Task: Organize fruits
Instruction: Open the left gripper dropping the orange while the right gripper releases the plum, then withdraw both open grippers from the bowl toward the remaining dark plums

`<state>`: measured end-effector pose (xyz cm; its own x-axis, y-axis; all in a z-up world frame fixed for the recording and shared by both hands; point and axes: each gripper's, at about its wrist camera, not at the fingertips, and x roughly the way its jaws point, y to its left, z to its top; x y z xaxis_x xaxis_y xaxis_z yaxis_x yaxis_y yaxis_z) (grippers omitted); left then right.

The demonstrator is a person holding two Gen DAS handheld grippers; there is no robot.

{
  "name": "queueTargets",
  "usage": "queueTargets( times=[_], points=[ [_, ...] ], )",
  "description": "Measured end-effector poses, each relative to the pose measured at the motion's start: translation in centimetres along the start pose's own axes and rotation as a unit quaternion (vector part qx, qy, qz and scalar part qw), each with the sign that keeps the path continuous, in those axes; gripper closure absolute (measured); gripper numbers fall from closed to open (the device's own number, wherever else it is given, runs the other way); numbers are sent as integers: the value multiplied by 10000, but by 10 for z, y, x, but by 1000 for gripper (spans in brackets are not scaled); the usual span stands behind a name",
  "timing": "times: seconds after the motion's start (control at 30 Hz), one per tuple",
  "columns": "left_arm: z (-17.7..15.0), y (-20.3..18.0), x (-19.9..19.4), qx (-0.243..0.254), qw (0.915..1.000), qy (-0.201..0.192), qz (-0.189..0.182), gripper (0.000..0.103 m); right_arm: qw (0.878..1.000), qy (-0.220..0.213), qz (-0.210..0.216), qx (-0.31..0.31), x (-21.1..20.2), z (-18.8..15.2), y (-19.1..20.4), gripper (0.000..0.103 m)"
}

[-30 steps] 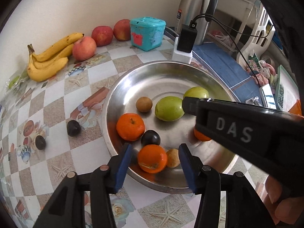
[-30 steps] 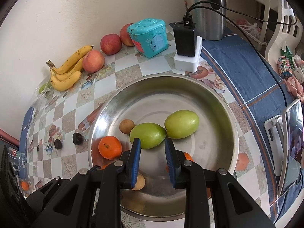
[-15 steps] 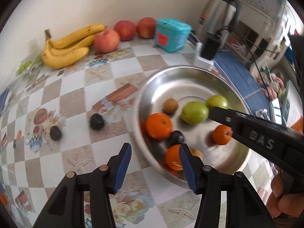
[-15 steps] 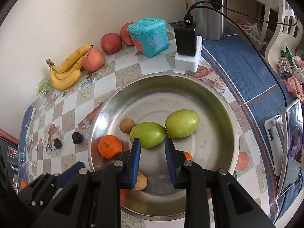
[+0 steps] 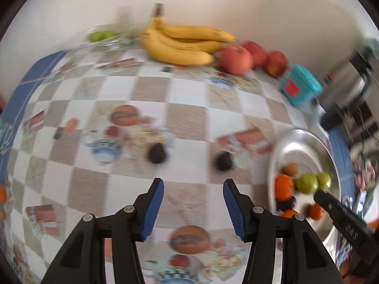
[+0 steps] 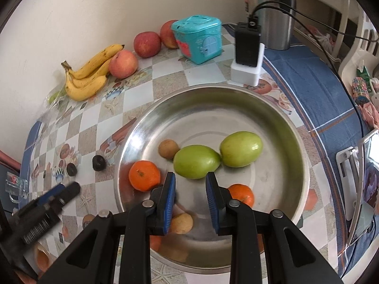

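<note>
**Left gripper swings off the bowl to the dark fruits on the cloth**

A second ago the left gripper (image 5: 193,204) hung over the steel bowl (image 6: 298,163) with an orange between its pads; now it has swept sideways over the checked tablecloth (image 5: 187,118), the bowl pushed to the right edge of its blurred view; its jaws stand partly apart with nothing between them, pointing steeply down; two dark fruits lie on the cloth just ahead, one (image 5: 156,153) left of the other (image 5: 223,161). The right gripper (image 6: 190,200) has kept its place over the bowl, tilted steeply down, jaws at their narrowest and holding nothing; two green fruits (image 6: 196,162), oranges (image 6: 144,175) and small brown fruits rest inside; bananas (image 6: 87,75) and apples (image 6: 123,64) sit by the wall.
</note>
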<state>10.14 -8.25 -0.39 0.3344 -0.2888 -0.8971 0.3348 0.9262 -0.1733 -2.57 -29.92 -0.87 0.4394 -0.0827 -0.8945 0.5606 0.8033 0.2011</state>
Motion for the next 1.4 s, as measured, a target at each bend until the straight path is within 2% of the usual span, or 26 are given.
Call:
queueTargets(
  times=[0.17, 0.37, 0.67, 0.73, 0.77, 0.8, 0.9, 1.0, 1.13, 1.2, 1.37, 1.4],
  points=[
    [6, 45, -6, -588, 9980, -39, 208, 45, 9997, 33, 123, -217, 1, -2, 18, 76],
    [9, 81, -15, -1081, 9931, -157, 426, 43, 9986, 86, 165, -505, 3, -7, 40, 76],
    [8, 99, -19, -1370, 9884, -160, 634, 20, 9955, 132, 250, -908, 5, -14, 72, 75],
    [7, 101, -18, -1401, 9878, -151, 658, 15, 9951, 150, 255, -940, 6, -15, 77, 69],
    [7, 101, -17, -1417, 9875, -151, 676, 12, 9950, 157, 245, -959, 7, -16, 79, 60],
    [7, 101, -16, -1421, 9873, -150, 699, 8, 9947, 156, 230, -988, 7, -16, 80, 55],
    [6, 102, -15, -1420, 9867, -163, 779, 1, 9943, 175, 170, -1039, 9, -17, 83, 52],
    [6, 104, -14, -1433, 9859, -160, 849, 0, 9939, 186, 122, -1080, 11, -18, 85, 41],
    [5, 105, -12, -1454, 9852, -116, 901, 0, 9933, 199, 86, -1136, 13, -18, 86, 36],
    [5, 105, -11, -1458, 9849, -101, 924, 0, 9929, 193, 55, -1172, 14, -19, 88, 24],
    [5, 105, -10, -1451, 9847, -116, 959, 0, 9929, 144, 105, -1178, 15, -19, 91, 22],
    [5, 106, -10, -1464, 9847, -117, 938, 0, 9929, 129, 124, -1172, 16, -19, 91, 16]
  ],
)
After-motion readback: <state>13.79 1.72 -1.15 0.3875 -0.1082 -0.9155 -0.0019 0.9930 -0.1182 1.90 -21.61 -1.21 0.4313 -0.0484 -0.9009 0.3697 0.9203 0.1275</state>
